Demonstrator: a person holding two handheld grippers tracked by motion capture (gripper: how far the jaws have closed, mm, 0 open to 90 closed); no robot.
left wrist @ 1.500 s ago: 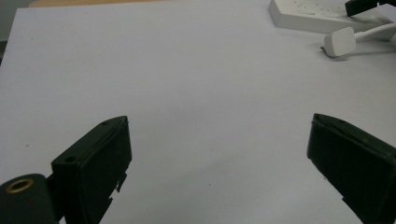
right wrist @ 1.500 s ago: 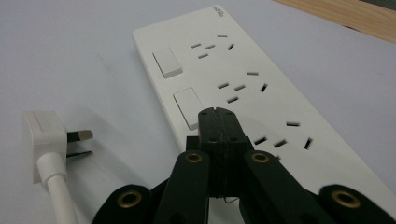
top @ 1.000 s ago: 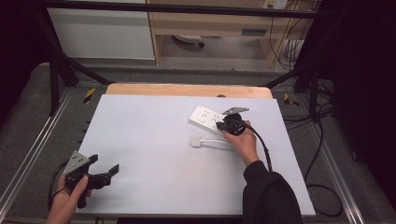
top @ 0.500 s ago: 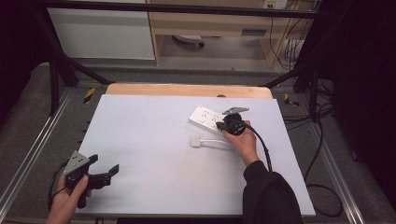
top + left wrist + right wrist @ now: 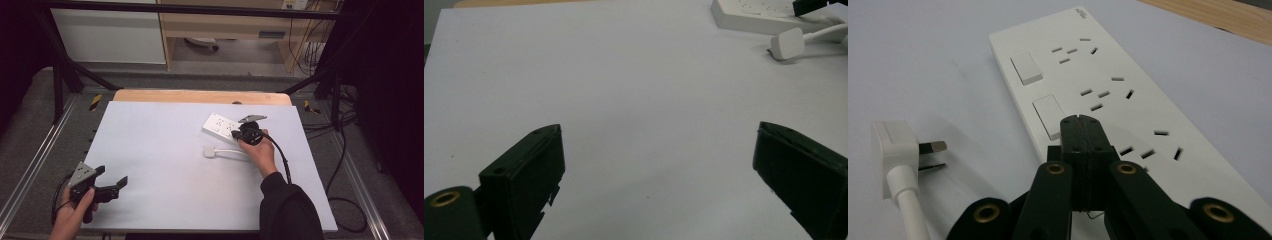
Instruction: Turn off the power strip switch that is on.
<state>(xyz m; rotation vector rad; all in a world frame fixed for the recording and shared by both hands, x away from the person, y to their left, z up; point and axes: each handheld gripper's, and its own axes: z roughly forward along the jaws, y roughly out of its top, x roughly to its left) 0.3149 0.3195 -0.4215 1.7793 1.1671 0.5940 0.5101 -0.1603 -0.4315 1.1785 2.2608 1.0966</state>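
While its jaws press together, right gripper (image 5: 1082, 122) tips sit over the power strip (image 5: 1108, 95), at its second switch. Plug (image 5: 895, 150) lies left of them, unplugged. Left gripper (image 5: 111, 181) jaws spread wide, far off.

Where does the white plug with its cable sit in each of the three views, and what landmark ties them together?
High view: the white plug lies right of centre on the table, just in front of the power strip.
Left gripper view: the plug is at the top right, far off, near the strip.
Right gripper view: the plug is at the lower left, prongs pointing toward the strip.
Shared landmark: the white power strip.
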